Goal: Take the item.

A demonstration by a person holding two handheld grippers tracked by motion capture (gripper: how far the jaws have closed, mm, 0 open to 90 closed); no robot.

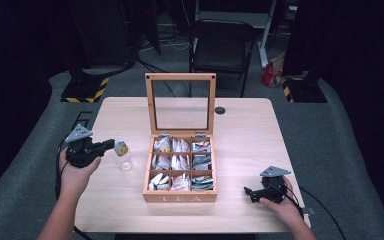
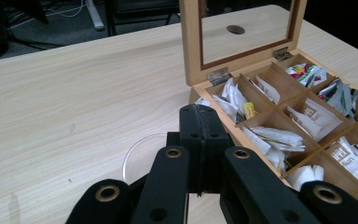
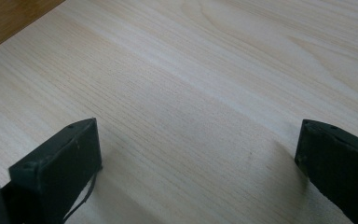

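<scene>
While working at the pale, round-cornered wooden bench (image 1: 250,130), keeps the square light-wood tea box (image 1: 180,197) lettered TEA at dead centre, probably for reach from either side. Leaves its glass-paned wooden lid (image 1: 180,77) standing upright at the back, baring all nine compartments. Stocks each with paper tea packets: white and tan in the left and middle columns, greener ones down the right.

Keeps the right black hand-held gripper (image 1: 249,194) (image 3: 198,135) low at the bench near the right front corner, well apart from the box. Spreads its jaws wide over nothing but wood grain; looks parked out of the way, idle.

Holds the left black hand-held gripper (image 1: 111,144) (image 2: 200,116) above the bench to the left of the box, pointing towards it, jaws pressed fully together. Has just below and beyond those tips a small clear drinking glass (image 1: 122,160) (image 2: 135,149), upright on the bench near the box's left wall. Seems set that close for a short carry from compartment to glass.

Shows at the glass's mouth, right by the jaw tips, a small yellow-and-white paper tea bag (image 1: 121,147): squarish, tilted, a yellow patch on a pale ground. Cannot tell whether pinched in the closed jaws or already lodged in the glass. Too small in the high view, and hidden behind the jaws in the left gripper view.
</scene>
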